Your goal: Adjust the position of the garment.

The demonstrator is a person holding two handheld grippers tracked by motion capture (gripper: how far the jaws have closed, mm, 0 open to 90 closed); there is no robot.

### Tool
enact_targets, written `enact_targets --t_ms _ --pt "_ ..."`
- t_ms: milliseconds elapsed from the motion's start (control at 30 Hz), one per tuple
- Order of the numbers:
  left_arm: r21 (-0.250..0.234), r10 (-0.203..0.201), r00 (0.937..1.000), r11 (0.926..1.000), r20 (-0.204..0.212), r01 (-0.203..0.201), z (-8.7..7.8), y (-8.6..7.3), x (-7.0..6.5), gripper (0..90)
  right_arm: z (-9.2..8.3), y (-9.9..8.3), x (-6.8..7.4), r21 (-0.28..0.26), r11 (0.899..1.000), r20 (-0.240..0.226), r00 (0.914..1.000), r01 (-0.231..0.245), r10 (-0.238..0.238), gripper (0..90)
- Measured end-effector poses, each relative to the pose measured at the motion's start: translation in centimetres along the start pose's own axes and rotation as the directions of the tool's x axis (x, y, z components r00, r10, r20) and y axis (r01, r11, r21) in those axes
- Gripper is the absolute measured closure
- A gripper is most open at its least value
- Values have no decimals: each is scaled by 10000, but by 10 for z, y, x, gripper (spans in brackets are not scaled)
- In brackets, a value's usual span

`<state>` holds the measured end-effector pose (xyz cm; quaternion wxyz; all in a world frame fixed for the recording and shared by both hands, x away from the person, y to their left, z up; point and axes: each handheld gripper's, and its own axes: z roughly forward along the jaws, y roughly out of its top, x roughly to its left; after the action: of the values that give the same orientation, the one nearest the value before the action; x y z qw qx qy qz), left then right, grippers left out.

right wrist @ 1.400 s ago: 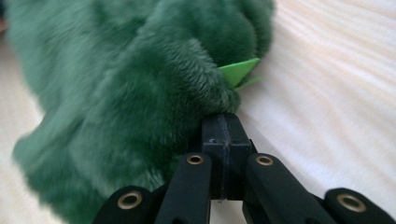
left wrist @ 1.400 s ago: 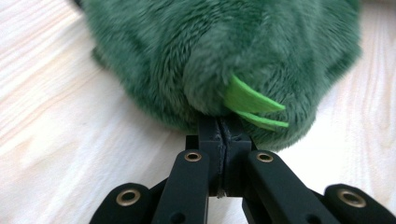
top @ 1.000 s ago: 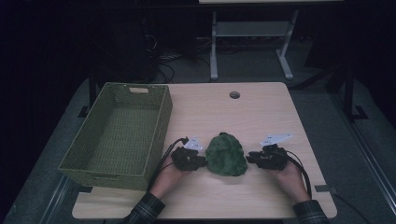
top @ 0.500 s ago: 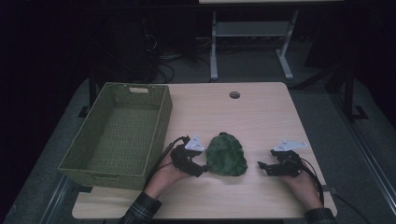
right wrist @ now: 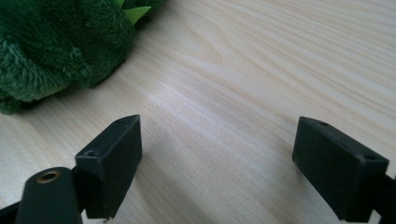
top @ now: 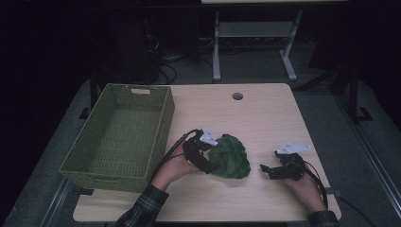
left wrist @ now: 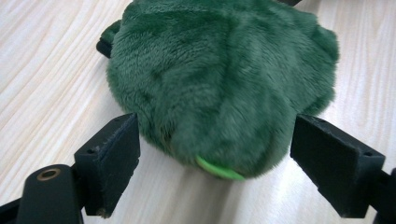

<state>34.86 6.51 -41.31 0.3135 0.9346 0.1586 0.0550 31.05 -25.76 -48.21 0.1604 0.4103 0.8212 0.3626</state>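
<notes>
Dimly lit from overhead in the high view, with the pale table (top: 265,118) as the one bright patch and the surrounding floor and background sunk into near-black. Soft, short shadows under the green plush toy (top: 230,156) and beside the woven basket (top: 118,137); grainy and low in contrast throughout. Far brighter and evenly lit in both gripper views (no glare on the wood grain). Sharp on the plush fur at mid-distance in the left gripper view, softer toward the near black jaws at the bottom edge. Mild wide-angle stretch at the corners.
</notes>
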Motion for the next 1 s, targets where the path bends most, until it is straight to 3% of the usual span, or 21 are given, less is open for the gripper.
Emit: enact_targets --t_ms 100,133,200,233,400,700,867,1000 --pt "200 117 9999 9997 99 -119 5 2 1 141 0 0 0 9 10000 1 10000 -19 19 154" --pt "395 334 9991 9986 267 -344 12 4 2 139 0 0 0 20 10000 -13 10000 -35 35 154" --pt "321 166 9992 9993 365 -177 15 4 0 138 0 0 0 16 10000 -13 10000 -34 34 154" --pt "446 385 9985 9982 387 -402 17 5 1 138 0 0 0 18 10000 -12 10000 -33 33 154" --pt "745 534 9969 9956 571 -576 32 4 0 132 0 0 0 21 10000 -10 10000 -36 36 154" --pt "1074 671 9967 9916 448 -716 49 2 -1 131 0 0 0 3 10000 33 10000 21 -21 155" --pt "1127 562 9976 9918 401 -604 52 1 -2 139 0 0 0 3 10000 38 10000 13 -13 155" --pt "1368 632 9973 9883 368 -677 52 2 -2 206 0 0 0 6 10000 41 10000 12 -12 155"
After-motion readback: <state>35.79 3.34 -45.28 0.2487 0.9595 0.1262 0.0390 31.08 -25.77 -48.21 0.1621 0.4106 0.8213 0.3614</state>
